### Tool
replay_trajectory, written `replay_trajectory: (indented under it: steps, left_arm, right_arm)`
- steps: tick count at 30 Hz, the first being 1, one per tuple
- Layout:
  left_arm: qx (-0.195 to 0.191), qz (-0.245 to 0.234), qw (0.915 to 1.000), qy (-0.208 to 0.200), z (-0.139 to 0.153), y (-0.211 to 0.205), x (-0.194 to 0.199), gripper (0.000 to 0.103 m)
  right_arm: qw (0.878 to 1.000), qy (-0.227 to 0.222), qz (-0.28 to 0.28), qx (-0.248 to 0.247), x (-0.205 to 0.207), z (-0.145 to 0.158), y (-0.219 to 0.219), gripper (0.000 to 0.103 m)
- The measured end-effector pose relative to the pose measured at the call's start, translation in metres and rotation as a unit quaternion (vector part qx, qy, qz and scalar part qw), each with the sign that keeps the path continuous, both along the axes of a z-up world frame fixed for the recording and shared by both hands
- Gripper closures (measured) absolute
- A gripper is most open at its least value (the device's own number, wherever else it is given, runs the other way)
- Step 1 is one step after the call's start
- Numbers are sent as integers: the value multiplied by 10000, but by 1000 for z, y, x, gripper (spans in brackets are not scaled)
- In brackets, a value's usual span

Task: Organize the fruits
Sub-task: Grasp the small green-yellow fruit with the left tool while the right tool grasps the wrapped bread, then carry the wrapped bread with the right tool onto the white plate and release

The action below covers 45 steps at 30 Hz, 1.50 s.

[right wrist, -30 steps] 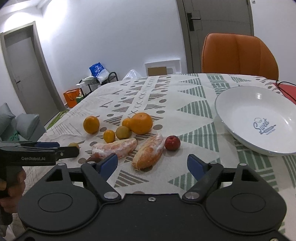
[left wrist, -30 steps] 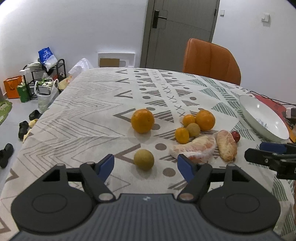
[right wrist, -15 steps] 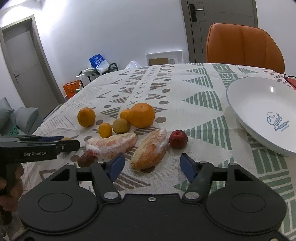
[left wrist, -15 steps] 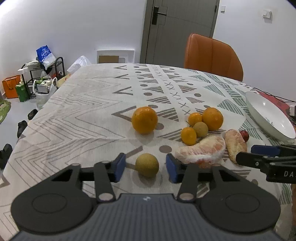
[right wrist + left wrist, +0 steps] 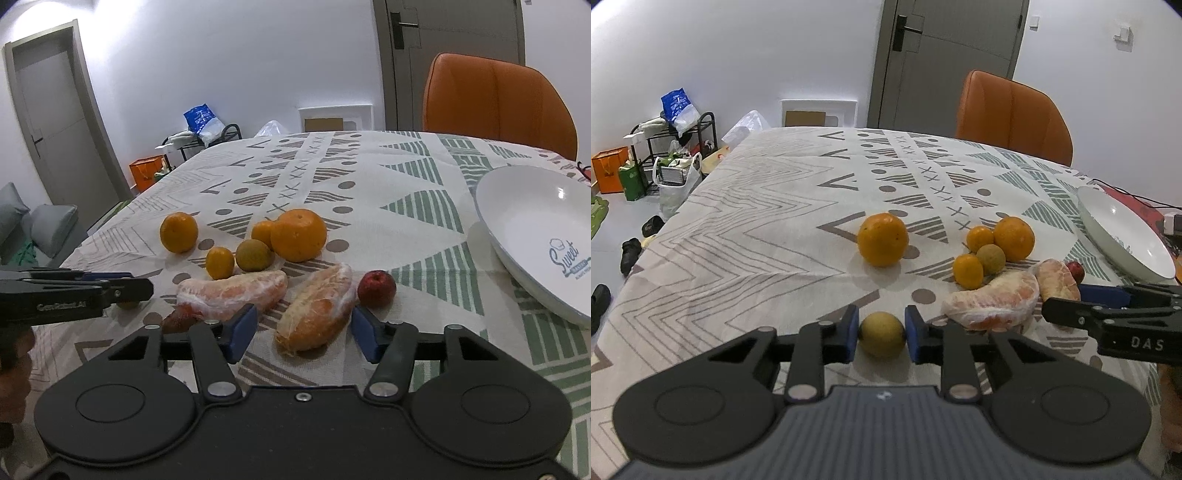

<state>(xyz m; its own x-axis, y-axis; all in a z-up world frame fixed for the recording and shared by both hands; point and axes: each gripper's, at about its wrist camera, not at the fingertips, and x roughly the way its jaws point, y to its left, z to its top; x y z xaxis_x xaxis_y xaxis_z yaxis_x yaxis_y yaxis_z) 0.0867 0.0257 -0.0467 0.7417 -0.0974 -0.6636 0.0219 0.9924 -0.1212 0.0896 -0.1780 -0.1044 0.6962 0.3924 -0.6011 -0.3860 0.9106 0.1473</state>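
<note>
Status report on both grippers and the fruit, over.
Left hand-held gripper shut on small round yellow-green fruit. Right hand-held gripper open around peeled pomelo wedge. Nothing blocking.

Behind the desk (image 5: 768, 206), which I see draped in a patterned cloth, stands an orange chair (image 5: 1012, 114) before a grey door (image 5: 945, 62). Off left, a black rack (image 5: 676, 147) holds bags, with an orange box (image 5: 607, 168) beside it and shoes (image 5: 629, 249) on the floor. My right view shows a 2nd door (image 5: 55, 122).

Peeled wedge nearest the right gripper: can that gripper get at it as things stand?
Probably yes. The right gripper is open with its jaws either side of the wedge's near end, and nothing lies between. The red fruit sits close beside.
</note>
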Motion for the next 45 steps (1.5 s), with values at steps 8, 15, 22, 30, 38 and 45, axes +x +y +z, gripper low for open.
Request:
replay_trajectory:
  steps: [8, 15, 22, 30, 38, 45]
  left_arm:
    - [-76, 121, 9999, -8, 3, 12, -4, 78]
    - [-41, 14, 10000, -65, 7, 4, -3, 78]
    - [-31, -98, 9998, -145, 11, -6, -6, 78]
    - [12, -190, 9996, -191, 16, -16, -5, 78]
    - [80, -364, 9988, -305, 24, -32, -3, 78]
    - [170, -536, 9976, -411, 31, -50, 2, 78]
  right_arm:
    - [9985, -225, -113, -486, 5, -3, 14, 53]
    - [9970, -361, -169, -658, 3, -4, 12, 68]
    - [9986, -265, -198, -419, -5, -2, -5, 71]
    - [9986, -300, -400, -146, -14, 2, -29, 71]
    - [9977, -483, -468, 57, -20, 14, -47, 71]
    - [9957, -636, -634, 205, -25, 21, -68, 71]
